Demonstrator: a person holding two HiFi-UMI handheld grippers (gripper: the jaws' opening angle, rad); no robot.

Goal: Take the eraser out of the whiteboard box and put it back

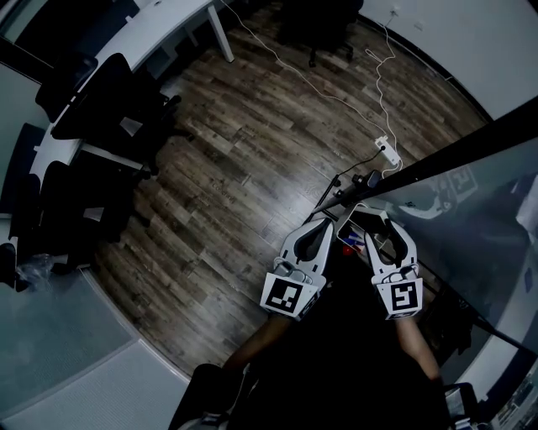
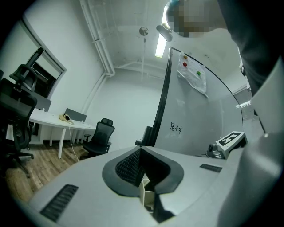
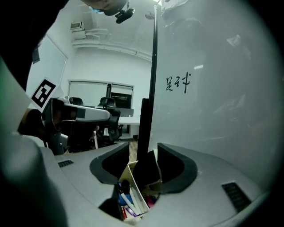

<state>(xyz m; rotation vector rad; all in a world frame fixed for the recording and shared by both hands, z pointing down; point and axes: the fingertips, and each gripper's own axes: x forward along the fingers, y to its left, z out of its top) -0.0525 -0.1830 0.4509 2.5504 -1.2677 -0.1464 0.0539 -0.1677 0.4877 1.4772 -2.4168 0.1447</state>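
The white whiteboard box (image 3: 125, 174) hangs at the whiteboard's black frame and holds several markers (image 3: 126, 201). A dark eraser (image 3: 147, 170) stands upright in the box, between the jaws of my right gripper (image 3: 143, 147). Those jaws stand wide, and a gap shows between the eraser and the left pad. My left gripper (image 2: 141, 150) has its tips together, with a white wall of the box (image 2: 144, 189) pinched between the pads. In the head view both grippers, left (image 1: 330, 222) and right (image 1: 371, 222), flank the box (image 1: 347, 238) at the board's lower edge.
The whiteboard (image 3: 213, 88) fills the right side and bears some handwriting (image 3: 177, 83) and a pinned plastic bag (image 2: 191, 73). Black office chairs (image 1: 101, 109) and a white desk (image 1: 160, 25) stand to the left. A power strip (image 1: 383, 147) with a cable lies on the wood floor.
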